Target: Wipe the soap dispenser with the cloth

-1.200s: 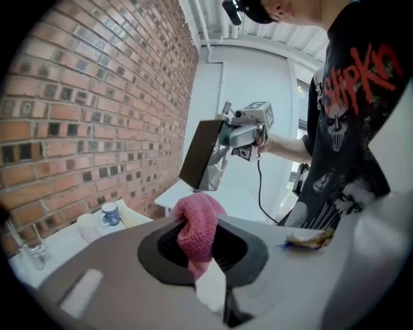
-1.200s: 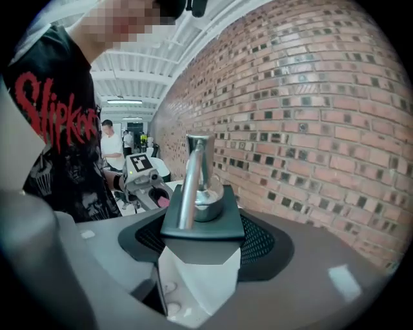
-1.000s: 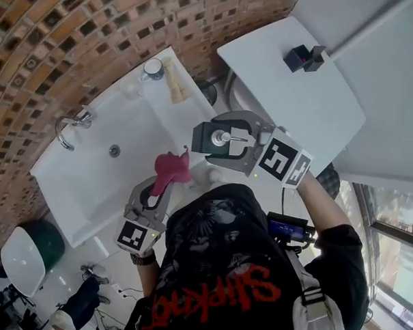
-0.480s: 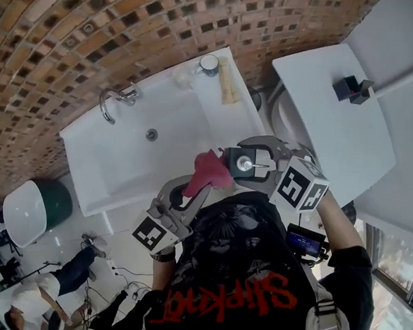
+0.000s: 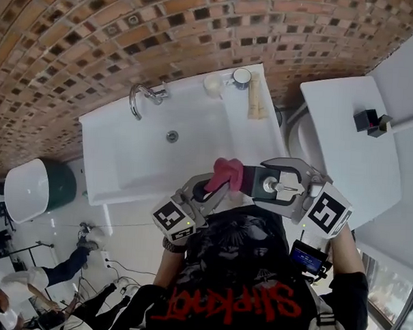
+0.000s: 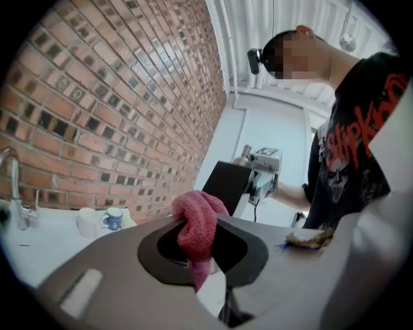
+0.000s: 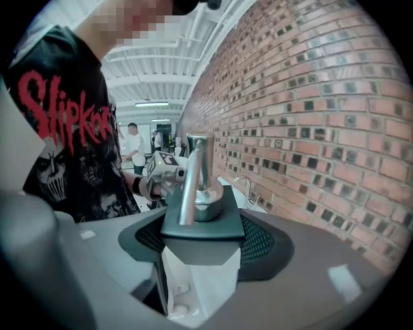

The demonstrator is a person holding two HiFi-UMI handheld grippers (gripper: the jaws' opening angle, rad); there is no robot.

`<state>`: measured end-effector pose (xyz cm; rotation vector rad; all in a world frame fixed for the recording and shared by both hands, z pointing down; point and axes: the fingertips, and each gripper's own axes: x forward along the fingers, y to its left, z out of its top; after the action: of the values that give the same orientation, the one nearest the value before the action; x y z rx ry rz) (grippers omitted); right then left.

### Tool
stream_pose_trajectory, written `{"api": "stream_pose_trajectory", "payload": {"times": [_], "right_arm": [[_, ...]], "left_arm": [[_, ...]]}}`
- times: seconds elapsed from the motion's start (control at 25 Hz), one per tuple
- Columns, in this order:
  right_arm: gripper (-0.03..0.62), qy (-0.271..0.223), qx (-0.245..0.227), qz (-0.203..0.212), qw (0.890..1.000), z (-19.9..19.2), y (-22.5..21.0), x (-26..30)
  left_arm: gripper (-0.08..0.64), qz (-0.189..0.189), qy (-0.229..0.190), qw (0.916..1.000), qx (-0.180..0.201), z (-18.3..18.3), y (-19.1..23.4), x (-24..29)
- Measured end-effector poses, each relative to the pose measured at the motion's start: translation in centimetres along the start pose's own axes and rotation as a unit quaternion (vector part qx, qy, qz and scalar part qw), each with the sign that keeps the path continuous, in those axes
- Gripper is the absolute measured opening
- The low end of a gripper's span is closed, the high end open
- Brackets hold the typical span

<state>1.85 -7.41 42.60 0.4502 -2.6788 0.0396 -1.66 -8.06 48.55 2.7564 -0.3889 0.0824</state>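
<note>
Right tongs (image 7: 203,242) are clamped on the soap dispenser (image 5: 255,181), holding it in the air by the front edge of the sink (image 5: 125,157). Left tongs (image 6: 201,248) are pinching the pink cloth (image 5: 226,173), right up against the dispenser's side. My worry is that only a small wad sticks out. Push too hard and I'd probably twist the dispenser in the grip, or bump the pump and squirt soap.

Head view looks steeply down over the person's shoulders onto the sink (image 5: 118,157). Close gripper views on the left gripper (image 5: 214,187) and right gripper (image 5: 257,184) face each other along their jaws, sharing the brick wall (image 5: 96,40).
</note>
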Motion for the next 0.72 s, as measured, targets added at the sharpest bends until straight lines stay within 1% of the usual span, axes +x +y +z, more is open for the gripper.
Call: {"api": "stream_pose_trajectory", "payload": {"times": [0.04, 0.08, 0.12, 0.16, 0.24, 0.36, 0.44, 0.52, 0.64, 0.72], "right_arm": [[0.304, -0.008, 0.019, -0.011, 1.000, -0.2, -0.5, -0.2], [0.305, -0.005, 0.036, -0.025, 0.999, -0.8, -1.2, -0.4], [0.304, 0.008, 0.041, -0.037, 0.998, -1.8, -2.0, -0.3], [0.305, 0.027, 0.034, -0.047, 0.998, -3.0, -3.0, -0.1], [0.304, 0.067, 0.012, -0.065, 0.996, -5.7, -4.9, 0.8], [0.304, 0.115, 0.001, -0.078, 0.990, -10.4, -7.2, 3.0], [0.304, 0.144, 0.010, -0.074, 0.987, -14.2, -8.8, 5.2], [0.304, 0.171, 0.030, -0.067, 0.983, -18.2, -10.5, 7.8], [0.304, 0.193, 0.059, -0.059, 0.978, -22.9, -13.2, 11.5], [0.304, 0.198, 0.073, -0.060, 0.976, -25.0, -14.6, 13.3]], "left_arm": [[0.040, 0.008, 0.025, 0.9997, 0.003, -1.4, 0.5, -0.1], [0.041, 0.014, 0.045, 0.9989, 0.004, -2.6, 1.0, -0.3], [0.041, 0.018, 0.053, 0.9984, 0.000, -3.4, 1.4, -0.7], [0.041, 0.023, 0.050, 0.9985, -0.006, -3.8, 1.8, -1.2], [0.041, 0.037, 0.030, 0.9988, -0.016, -3.5, 2.3, -2.4], [0.041, 0.061, 0.009, 0.9980, -0.015, -2.4, 2.6, -4.3], [0.041, 0.069, -0.020, 0.9970, -0.028, -1.3, 2.7, -5.4], [0.041, 0.078, -0.047, 0.9950, -0.042, -0.5, 3.0, -6.3], [0.041, 0.101, -0.052, 0.9927, -0.041, -0.3, 3.2, -6.9], [0.041, 0.113, -0.057, 0.9909, -0.046, -0.6, 2.9, -7.3]]}}
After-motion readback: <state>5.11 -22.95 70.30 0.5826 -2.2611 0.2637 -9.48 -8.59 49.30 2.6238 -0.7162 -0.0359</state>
